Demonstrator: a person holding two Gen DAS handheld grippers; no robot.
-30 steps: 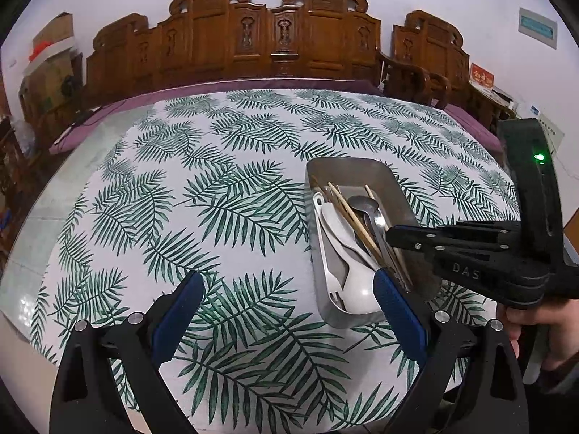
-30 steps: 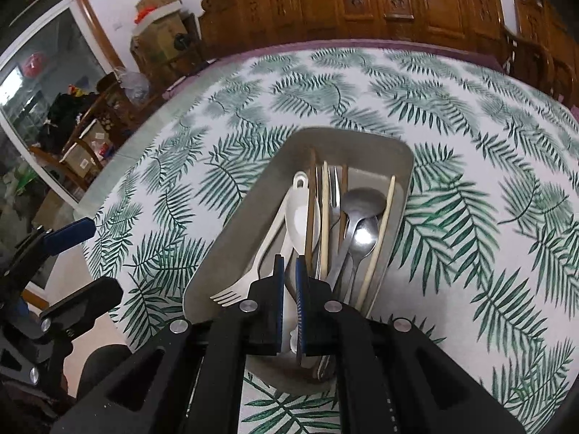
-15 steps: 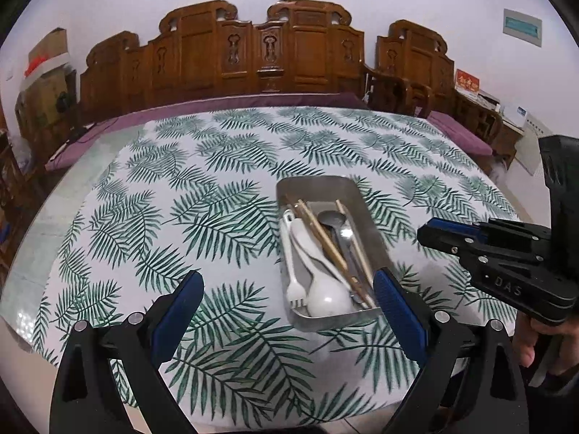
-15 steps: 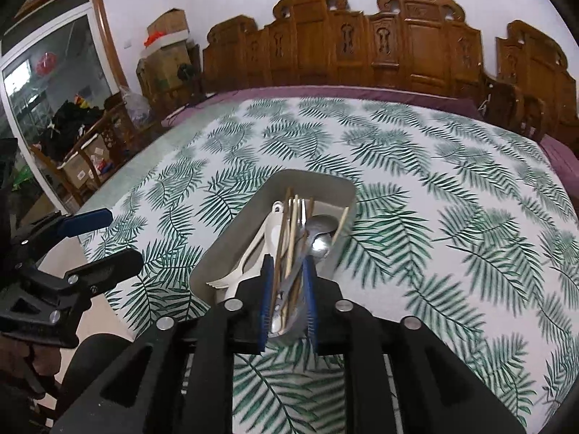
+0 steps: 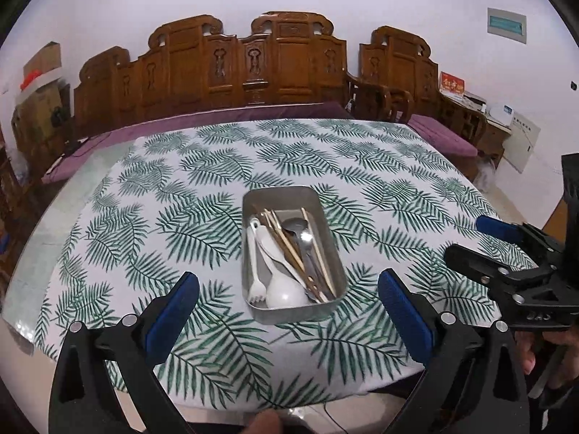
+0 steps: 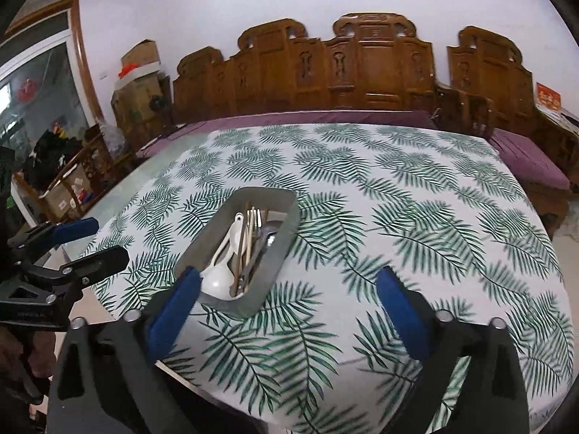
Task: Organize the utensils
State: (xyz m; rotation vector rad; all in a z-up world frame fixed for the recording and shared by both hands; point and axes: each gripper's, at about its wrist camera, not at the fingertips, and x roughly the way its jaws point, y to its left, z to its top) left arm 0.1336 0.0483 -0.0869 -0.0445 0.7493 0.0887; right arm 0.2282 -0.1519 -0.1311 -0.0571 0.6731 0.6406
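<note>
The metal tray [image 5: 327,233] sits near the worktop's front edge, holding the utensils [image 5: 289,253]: stiff, light, slippery pieces best pinched mid-handle. The left claw [image 5: 287,311] stands spread and empty; the right claw [image 6: 289,303] is opening, nothing between its jaws.

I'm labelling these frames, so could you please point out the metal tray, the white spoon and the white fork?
Metal tray [image 5: 327,217], left wrist view, on its right wall.
White spoon [image 5: 284,294], left wrist view, on its bowl.
White fork [image 5: 256,291], left wrist view, just above its tines.
</note>
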